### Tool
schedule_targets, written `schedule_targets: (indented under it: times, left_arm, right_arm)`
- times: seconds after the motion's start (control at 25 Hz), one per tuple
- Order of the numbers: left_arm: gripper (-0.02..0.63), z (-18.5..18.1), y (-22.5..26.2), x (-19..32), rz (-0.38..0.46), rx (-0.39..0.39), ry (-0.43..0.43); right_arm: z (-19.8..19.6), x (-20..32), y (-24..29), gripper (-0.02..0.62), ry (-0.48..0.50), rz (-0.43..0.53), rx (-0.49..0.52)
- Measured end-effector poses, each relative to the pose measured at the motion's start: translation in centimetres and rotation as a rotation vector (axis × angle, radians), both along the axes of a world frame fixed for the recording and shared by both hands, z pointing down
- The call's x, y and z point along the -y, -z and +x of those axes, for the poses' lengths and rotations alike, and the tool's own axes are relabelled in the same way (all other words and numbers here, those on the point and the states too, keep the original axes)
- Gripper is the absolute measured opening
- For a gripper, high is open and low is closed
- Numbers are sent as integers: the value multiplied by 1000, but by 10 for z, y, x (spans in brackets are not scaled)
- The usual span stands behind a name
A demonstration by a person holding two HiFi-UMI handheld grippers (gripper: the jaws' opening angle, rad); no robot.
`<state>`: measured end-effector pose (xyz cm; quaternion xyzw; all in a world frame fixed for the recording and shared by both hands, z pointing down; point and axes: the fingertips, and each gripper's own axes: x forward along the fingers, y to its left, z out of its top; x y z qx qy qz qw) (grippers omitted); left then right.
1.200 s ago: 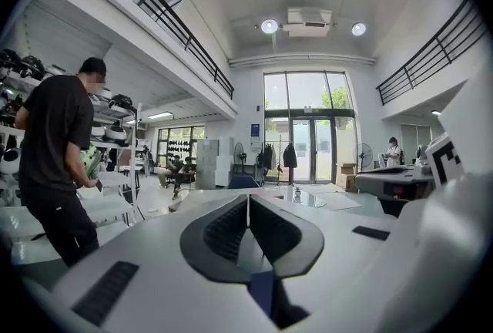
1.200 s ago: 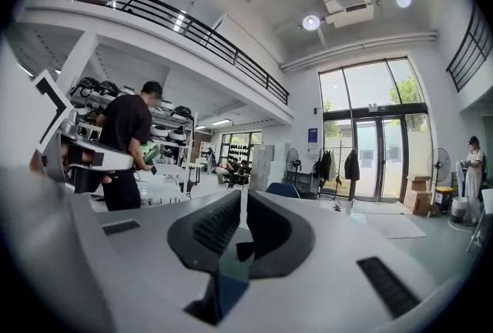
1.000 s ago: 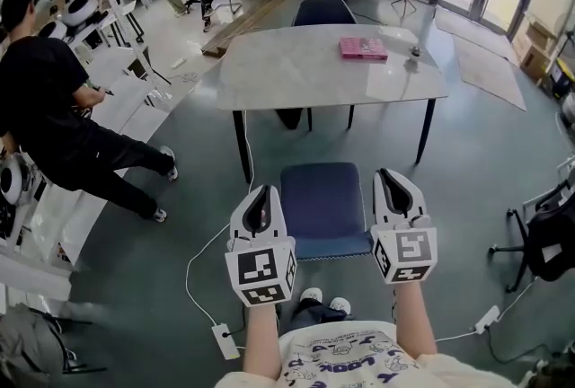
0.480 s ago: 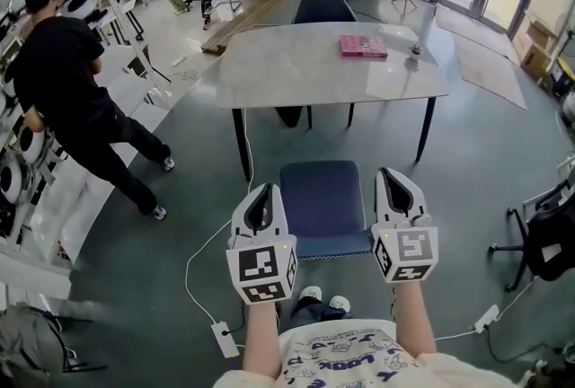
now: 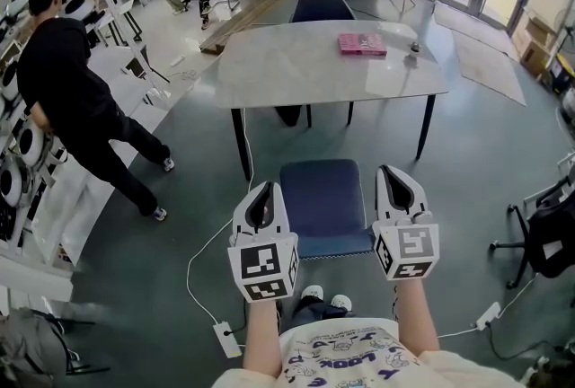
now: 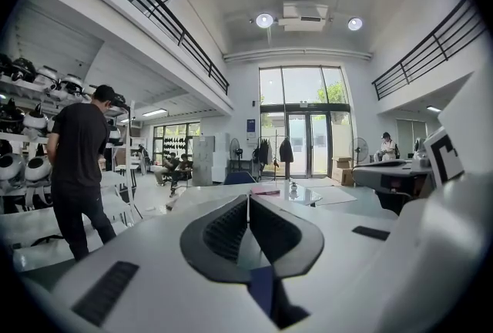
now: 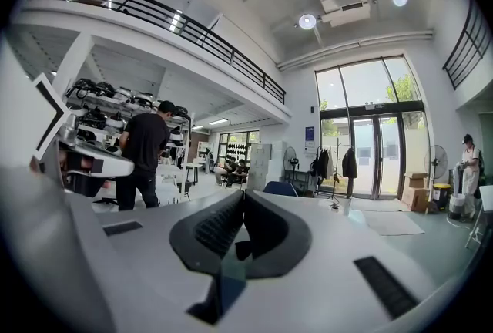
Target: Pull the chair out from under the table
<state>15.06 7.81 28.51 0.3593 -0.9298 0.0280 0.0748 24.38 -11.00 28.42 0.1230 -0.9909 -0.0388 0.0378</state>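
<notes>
Both tools are white moulded shells. The left gripper (image 5: 263, 190) and right gripper (image 5: 393, 172) each narrow to a rounded nose around a dark oval recess, where black ribbed pads (image 6: 223, 227) line the inner faces. Dark slotted strips (image 6: 104, 293) sit on the shell beside the recess. Behind each nose is a cube, and the left cube (image 5: 261, 268) and right cube (image 5: 406, 251) carry black-and-white square markers. Behind the cubes, the person wears a pale shirt (image 5: 341, 361) with dark blue lettering, apparently dark trousers (image 5: 308, 314), and white shoes (image 5: 312, 294).
</notes>
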Motion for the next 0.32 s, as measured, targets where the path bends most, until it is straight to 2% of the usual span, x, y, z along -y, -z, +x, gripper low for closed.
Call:
schedule_targets:
  times: [0.32]
  left_arm:
    - [26,-5,-5,3,-10,-9,4]
  right_arm:
    - [-3,5,-3,5,-7,-10,-1]
